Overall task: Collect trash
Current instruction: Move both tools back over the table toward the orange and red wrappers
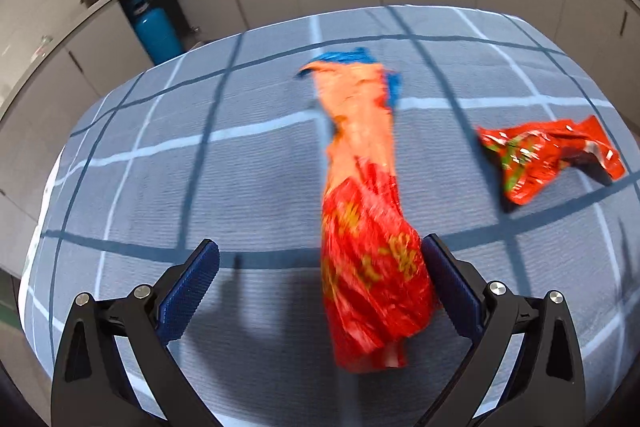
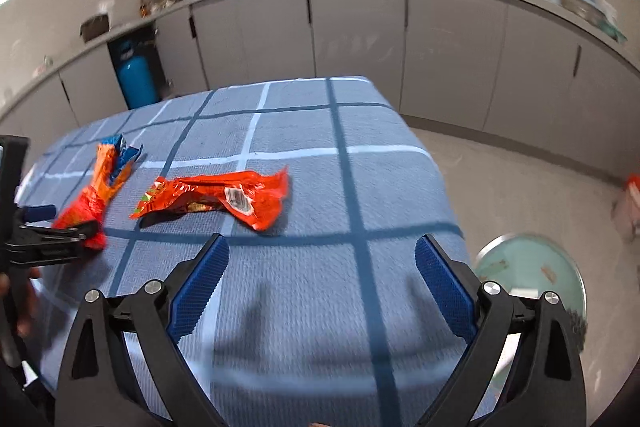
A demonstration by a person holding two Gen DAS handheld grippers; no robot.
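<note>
A long crumpled orange-red wrapper [image 1: 360, 187] with a blue far end lies on the blue checked tablecloth [image 1: 160, 167]. Its near end sits between the wide-apart jaws of my left gripper [image 1: 320, 245], close against the right pad [image 1: 448, 283] and clear of the left one. A second red wrapper [image 1: 548, 159] lies further right. In the right wrist view this red wrapper [image 2: 216, 199] lies just ahead of my right gripper [image 2: 322, 241], which is open over bare cloth [image 2: 320, 131] with nothing between its fingers. At that view's left edge, the left gripper [image 2: 68, 223] straddles the long wrapper [image 2: 100, 183].
The table's right edge drops to the floor, where a round bin with a pale green inside [image 2: 528, 267] stands. Grey cabinets [image 2: 360, 39] run along the back under a counter. A blue gas cylinder [image 2: 136, 79] stands in a gap at the back left.
</note>
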